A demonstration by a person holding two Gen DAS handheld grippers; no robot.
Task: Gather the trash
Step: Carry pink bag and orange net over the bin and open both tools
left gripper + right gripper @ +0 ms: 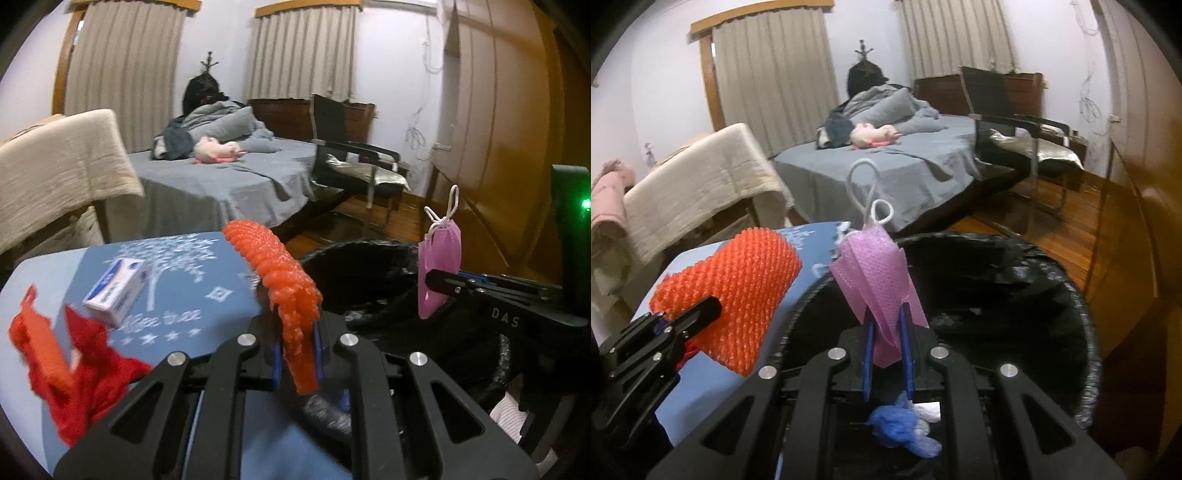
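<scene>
Trash in my grip: the right gripper (pixel 888 354) pinches a pink face mask (pixel 879 280) above the black-lined bin (pixel 1086 332), and the left gripper (pixel 297 363) pinches orange foam netting (pixel 280 273) beside the bin's rim. Both look light, soft and floppy, so I judge edge pinches suffice. A small box (pixel 116 291) and red scraps (pixel 74 369) lie on the blue table (pixel 221 306) just beside the bin.

"DAS" on right tongs (pixel 436 280)

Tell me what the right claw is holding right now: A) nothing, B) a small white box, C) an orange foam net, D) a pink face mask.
D: the right claw is shut on the pink face mask above the black trash bin, while the left claw holds the orange foam net.
</scene>
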